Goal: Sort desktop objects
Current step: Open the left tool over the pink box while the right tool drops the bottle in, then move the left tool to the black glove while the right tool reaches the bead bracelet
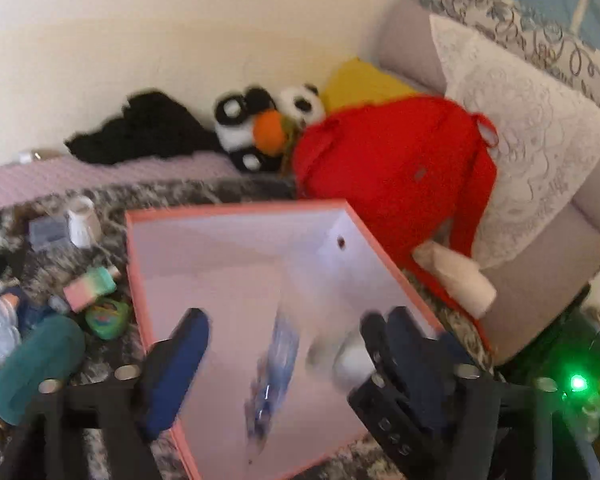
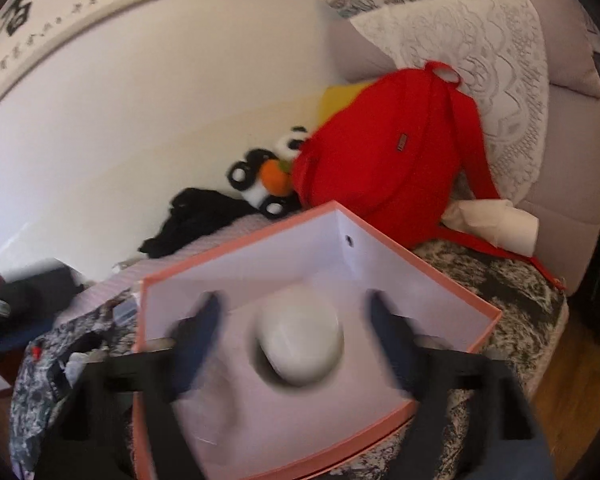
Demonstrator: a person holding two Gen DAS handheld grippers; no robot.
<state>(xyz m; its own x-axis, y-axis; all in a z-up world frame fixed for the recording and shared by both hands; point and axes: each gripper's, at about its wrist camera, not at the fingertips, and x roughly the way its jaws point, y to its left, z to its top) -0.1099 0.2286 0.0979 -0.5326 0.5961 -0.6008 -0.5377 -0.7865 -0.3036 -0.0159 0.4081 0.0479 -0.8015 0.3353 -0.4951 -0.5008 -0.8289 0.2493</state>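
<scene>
Both grippers hang over a shallow pink-rimmed cardboard box with a white inside [image 1: 236, 264], which fills the lower centre of each view. The left gripper [image 1: 284, 364] has its fingers apart, with a blurred blue-and-clear slender object [image 1: 276, 364] between them, seemingly loose in the box. The right gripper [image 2: 296, 336] has its fingers apart too, on either side of a round white jar-like object [image 2: 300, 344] that no pad touches.

So two things appear delivered. Much is left: at the left edge of the left view lie a teal pouch [image 1: 36, 364], a pink-and-green block [image 1: 88, 286], a green toy [image 1: 108, 318] and a small white cup [image 1: 83, 222].

Motion blur hides what the slender object is and whether either piece has landed.
</scene>
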